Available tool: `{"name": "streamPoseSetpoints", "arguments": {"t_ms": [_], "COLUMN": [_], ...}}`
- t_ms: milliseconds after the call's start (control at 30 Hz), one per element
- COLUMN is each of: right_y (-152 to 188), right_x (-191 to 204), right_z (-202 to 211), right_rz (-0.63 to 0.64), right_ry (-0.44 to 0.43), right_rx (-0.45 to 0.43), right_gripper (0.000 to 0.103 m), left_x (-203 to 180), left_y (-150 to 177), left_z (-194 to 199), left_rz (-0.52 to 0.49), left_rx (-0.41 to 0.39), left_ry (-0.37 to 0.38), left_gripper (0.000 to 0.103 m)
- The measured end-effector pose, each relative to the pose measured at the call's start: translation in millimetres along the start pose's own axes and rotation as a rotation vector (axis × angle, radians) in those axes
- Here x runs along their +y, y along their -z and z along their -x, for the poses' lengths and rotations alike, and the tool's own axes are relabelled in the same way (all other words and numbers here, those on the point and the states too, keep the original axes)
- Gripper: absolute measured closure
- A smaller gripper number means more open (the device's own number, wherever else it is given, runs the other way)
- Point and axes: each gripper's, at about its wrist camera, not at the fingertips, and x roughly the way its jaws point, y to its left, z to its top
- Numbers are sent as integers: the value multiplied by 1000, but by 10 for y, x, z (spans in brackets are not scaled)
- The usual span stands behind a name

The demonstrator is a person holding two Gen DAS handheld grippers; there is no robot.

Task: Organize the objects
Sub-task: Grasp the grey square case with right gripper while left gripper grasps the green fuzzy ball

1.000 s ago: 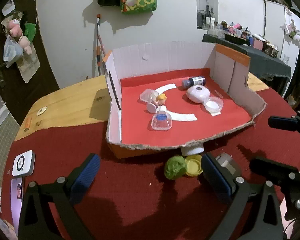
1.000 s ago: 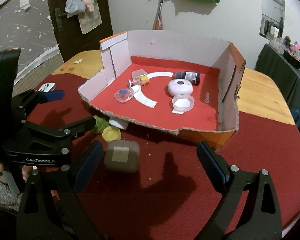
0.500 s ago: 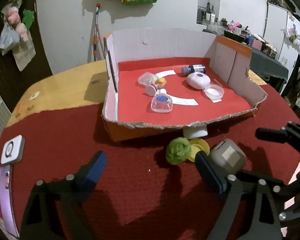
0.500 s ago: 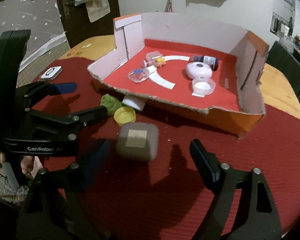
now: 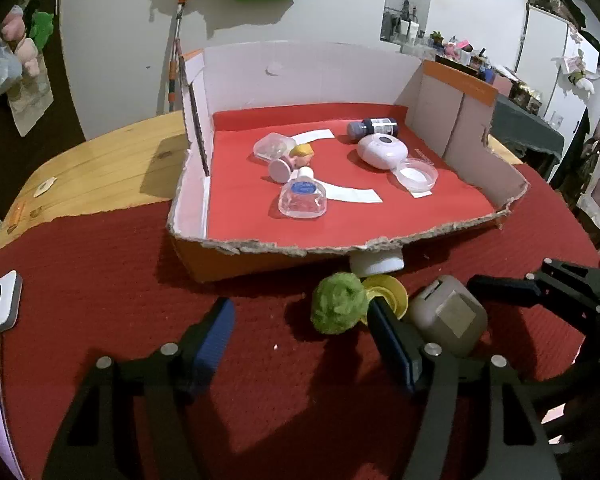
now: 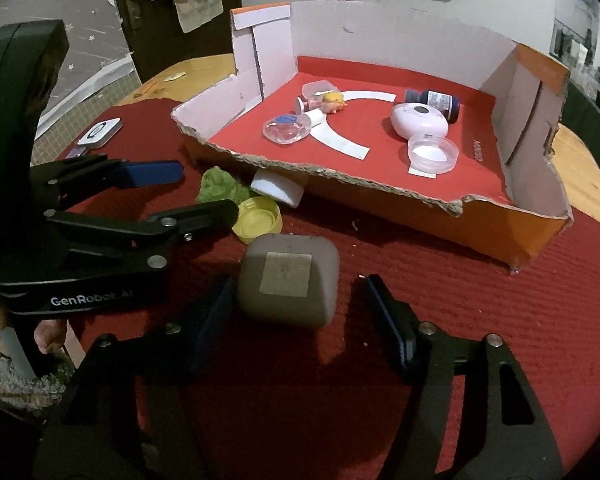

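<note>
Honestly, centre your right tool point(image 6: 296, 312) on the grey case point(image 6: 288, 282) before its half-open, empty jaws finish closing; left tool point(image 5: 300, 336), also closing, holds nothing.

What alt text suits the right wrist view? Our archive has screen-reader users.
The right gripper is closing around a grey rounded case on a red cloth, pads not yet touching. Left of it, the left gripper reaches toward a green pompom and yellow cap before a cardboard tray.
</note>
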Motion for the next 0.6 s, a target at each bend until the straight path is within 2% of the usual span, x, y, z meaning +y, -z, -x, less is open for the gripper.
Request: {"name": "streamPoseSetpoints", "arguments": {"t_ms": [133, 167, 200, 333, 433, 467, 600], "right_y": [-10, -11, -8, 4, 6, 11, 19], "right_x": [-1, 0, 7, 33, 22, 21, -17], "right_z": [-4, -2, -3, -8, -7, -2, 44], "right_rz": [4, 5, 7, 18, 12, 9, -11], "right_ry": [-3, -10, -17, -7, -12, -12, -15], "right_rx": [-1, -1, 1, 1, 0, -1, -11], "right_gripper": [47, 50, 51, 51, 52, 52, 52], "left_x": [29, 32, 33, 17, 11, 10, 8], "left_y": [-12, -6, 1, 13, 7, 7, 25], "left_z": [-45, -57, -72, -66, -57, -55, -25], "left_rz": [15, 16, 17, 11, 14, 14, 9], "left_rx": [12, 16, 23, 19, 20, 21, 17], "left_ry": [19, 25, 33, 42, 54, 57, 54], "left_gripper": [42, 48, 53, 59, 69, 76, 79]}}
